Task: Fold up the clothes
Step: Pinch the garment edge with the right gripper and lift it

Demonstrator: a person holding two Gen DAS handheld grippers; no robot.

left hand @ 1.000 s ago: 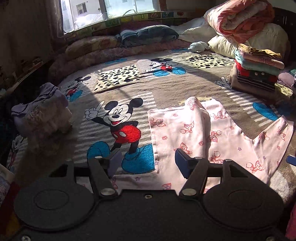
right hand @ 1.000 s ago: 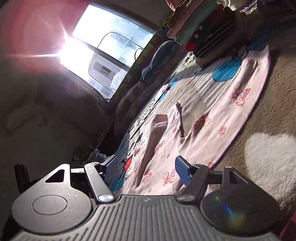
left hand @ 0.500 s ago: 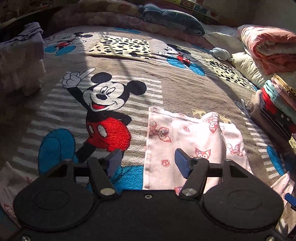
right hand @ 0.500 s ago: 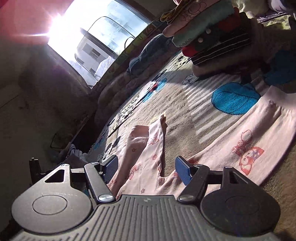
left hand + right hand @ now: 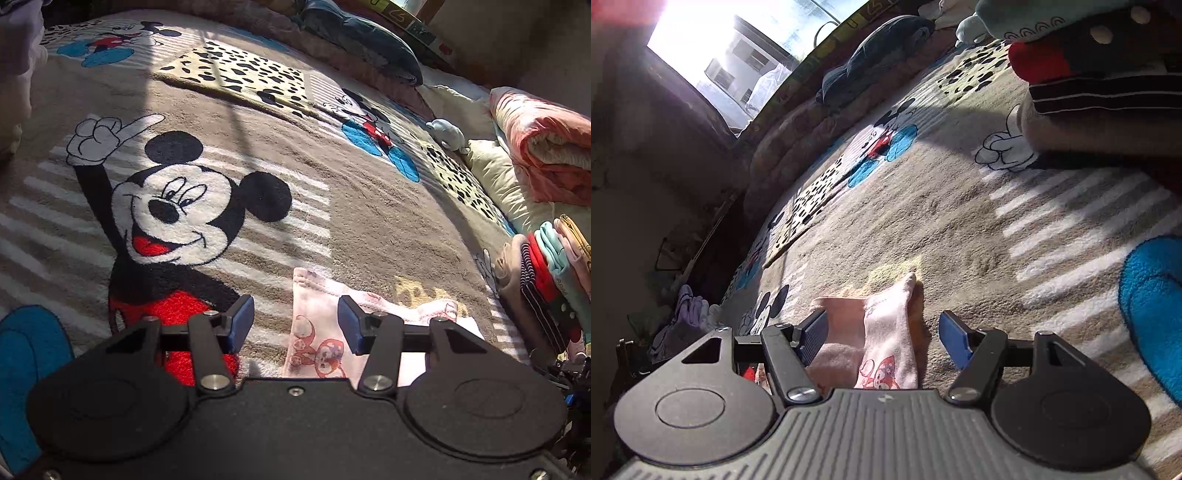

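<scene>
We are lowering the wide-open left gripper [image 5: 295, 325] and right gripper [image 5: 881, 334] over the pale pink cartoon-print cotton garment [image 5: 317, 332], aiming to pinch both hem corners evenly

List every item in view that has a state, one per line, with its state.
left gripper: open, holding nothing, over the garment's corner.
right gripper: open, a raised fold of cloth between its fingers, not clamped.
pink pyjama garment: lying on the blanket, partly folded over, not finished.
stack of clothes: folded and piled.
quilt: rolled up.
blanket: spread flat.
</scene>
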